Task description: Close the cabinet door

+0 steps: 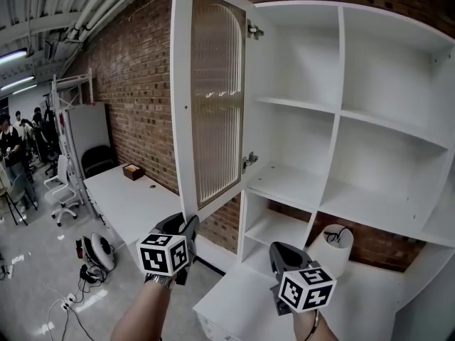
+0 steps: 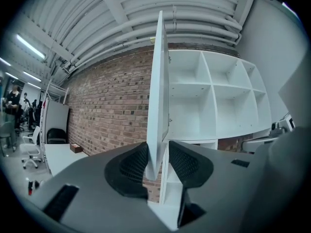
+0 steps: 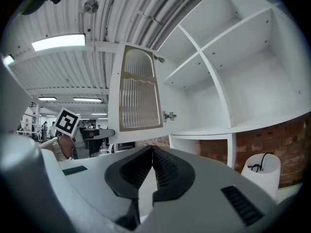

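The white cabinet door [image 1: 213, 98] with a ribbed glass panel stands wide open, swung out to the left of the white shelf cabinet [image 1: 340, 119]. In the head view my left gripper [image 1: 186, 222] is at the door's lower outer corner. In the left gripper view the door [image 2: 158, 81] is seen edge-on, with its bottom corner between the open jaws of the left gripper [image 2: 156, 161]; a gap shows beside the right pad. My right gripper [image 1: 284, 251] hovers in front of the lower shelves. Its jaws [image 3: 152, 152] are shut with nothing between them. The door [image 3: 138, 96] faces the right gripper view.
A white desk [image 1: 128, 197] with a small brown box [image 1: 133, 171] runs along the brick wall at the left. A white cup with a black cable [image 1: 334, 251] stands on the low counter. A cable reel [image 1: 96, 251] lies on the floor. Chairs and people are far left.
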Motion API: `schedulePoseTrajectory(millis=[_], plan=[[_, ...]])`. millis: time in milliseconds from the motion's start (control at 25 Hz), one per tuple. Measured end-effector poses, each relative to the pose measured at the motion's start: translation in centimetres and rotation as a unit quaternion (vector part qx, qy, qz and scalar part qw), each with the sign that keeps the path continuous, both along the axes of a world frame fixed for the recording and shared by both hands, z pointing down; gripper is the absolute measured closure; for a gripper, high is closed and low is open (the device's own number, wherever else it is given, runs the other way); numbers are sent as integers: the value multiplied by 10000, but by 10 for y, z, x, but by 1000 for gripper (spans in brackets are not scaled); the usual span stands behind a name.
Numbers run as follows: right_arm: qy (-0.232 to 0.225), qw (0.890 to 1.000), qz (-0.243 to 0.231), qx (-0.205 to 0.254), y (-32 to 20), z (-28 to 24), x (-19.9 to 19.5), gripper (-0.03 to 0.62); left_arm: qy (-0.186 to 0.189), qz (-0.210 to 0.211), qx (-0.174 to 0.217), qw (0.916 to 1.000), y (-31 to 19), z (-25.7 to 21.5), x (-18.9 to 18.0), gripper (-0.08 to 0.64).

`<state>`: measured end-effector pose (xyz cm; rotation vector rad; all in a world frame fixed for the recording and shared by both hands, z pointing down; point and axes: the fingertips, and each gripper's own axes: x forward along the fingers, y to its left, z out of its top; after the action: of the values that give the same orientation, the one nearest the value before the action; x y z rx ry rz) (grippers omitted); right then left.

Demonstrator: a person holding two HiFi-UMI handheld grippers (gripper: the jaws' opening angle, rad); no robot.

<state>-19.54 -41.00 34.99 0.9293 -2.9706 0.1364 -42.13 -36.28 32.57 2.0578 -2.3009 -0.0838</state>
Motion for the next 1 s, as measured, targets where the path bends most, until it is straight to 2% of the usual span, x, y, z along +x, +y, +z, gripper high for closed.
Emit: schedulePoseTrajectory(millis=[160, 1000], plan=[[-53, 10000, 2, -48, 1, -2, -1, 566, -9, 294, -30, 9996, 3, -1, 12, 472], [-74, 9992, 384, 32, -4, -11, 50, 566, -31, 1360, 37, 9907, -5, -3, 108, 472]])
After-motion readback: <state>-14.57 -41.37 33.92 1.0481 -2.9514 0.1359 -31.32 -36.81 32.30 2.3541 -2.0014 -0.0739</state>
